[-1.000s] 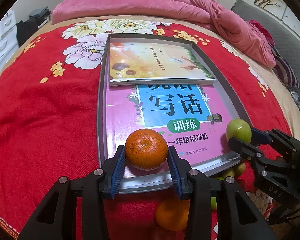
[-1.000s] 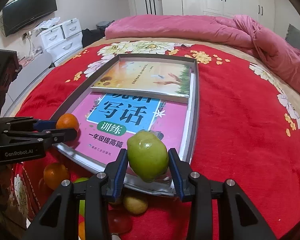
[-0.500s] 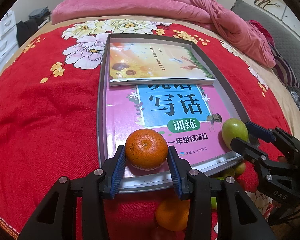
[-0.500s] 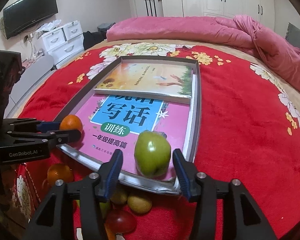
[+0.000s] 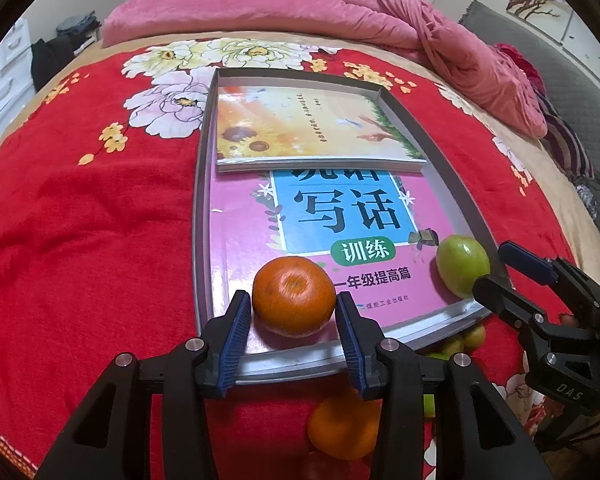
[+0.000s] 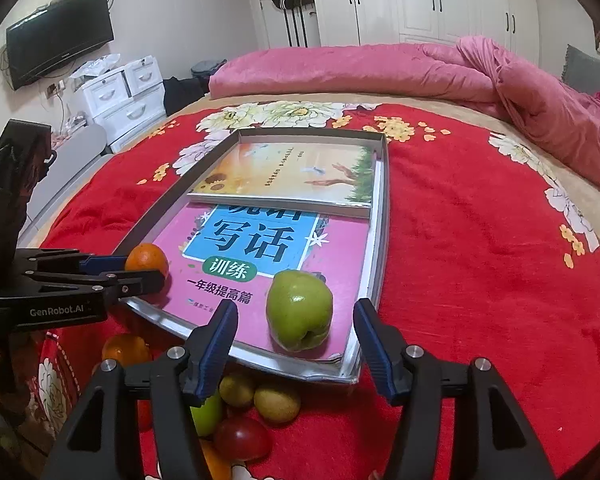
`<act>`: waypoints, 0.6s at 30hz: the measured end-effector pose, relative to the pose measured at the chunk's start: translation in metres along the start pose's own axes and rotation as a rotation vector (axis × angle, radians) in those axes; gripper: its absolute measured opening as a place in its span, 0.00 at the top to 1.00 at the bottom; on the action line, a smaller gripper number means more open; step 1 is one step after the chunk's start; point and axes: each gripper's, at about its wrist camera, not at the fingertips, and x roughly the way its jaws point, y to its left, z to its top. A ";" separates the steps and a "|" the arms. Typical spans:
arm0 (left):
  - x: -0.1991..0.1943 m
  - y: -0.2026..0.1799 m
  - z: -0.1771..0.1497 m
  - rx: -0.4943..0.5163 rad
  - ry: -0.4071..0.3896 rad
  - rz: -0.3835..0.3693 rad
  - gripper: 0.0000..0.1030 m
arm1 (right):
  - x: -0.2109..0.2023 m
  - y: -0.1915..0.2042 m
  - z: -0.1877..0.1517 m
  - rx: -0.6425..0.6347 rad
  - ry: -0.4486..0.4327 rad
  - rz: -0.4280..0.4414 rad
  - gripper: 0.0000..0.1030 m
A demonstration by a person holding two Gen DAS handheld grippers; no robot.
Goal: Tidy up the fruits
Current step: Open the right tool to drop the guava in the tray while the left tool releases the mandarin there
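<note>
- Nearest the cameras, on the red floral blanket (image 6: 480,240) just short of the tray's near rim, lies a loose pile of fruit: an orange (image 5: 342,426), small yellow-green fruits (image 6: 277,402) and a red one (image 6: 242,438).
- At the tray's near left corner, the left gripper (image 5: 294,330) has its blue-padded fingers (image 5: 236,338) pressed against both sides of a mandarin (image 5: 294,296), which sits on the pink workbook (image 5: 340,236) (its underside touches the cover).
- Toward the near right corner, the right gripper (image 6: 294,350) stands wide open, its fingers (image 6: 216,350) well clear on either side of a green apple (image 6: 299,310); the apple rests on the same workbook, stem end toward the camera, with nothing gripping it.
- Both fruits lie inside the shallow grey tray (image 6: 382,216), well apart from each other.
- Farther along the tray, a second book with a sunflower cover (image 5: 308,128) lies on top of the pink one, overlapping its far end.
- Beyond the tray, a rumpled pink duvet (image 6: 380,72) runs across the bed.
</note>
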 end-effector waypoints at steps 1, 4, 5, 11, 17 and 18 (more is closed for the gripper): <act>0.000 -0.001 0.000 0.002 -0.002 -0.001 0.54 | 0.000 0.000 0.000 -0.001 -0.002 -0.003 0.41; -0.001 -0.002 0.000 0.008 -0.007 -0.002 0.51 | -0.002 -0.001 0.000 0.002 -0.006 -0.006 0.38; -0.002 -0.002 0.000 0.010 -0.008 -0.001 0.51 | -0.002 -0.001 0.000 0.004 -0.008 -0.005 0.38; -0.008 -0.002 0.000 0.000 -0.029 -0.011 0.44 | -0.005 -0.001 0.000 0.005 -0.018 -0.007 0.37; -0.026 0.005 0.003 -0.032 -0.086 -0.027 0.35 | -0.010 -0.001 0.000 -0.001 -0.039 -0.007 0.32; -0.027 0.005 0.003 -0.036 -0.091 -0.032 0.34 | -0.012 0.000 0.001 -0.003 -0.045 -0.006 0.32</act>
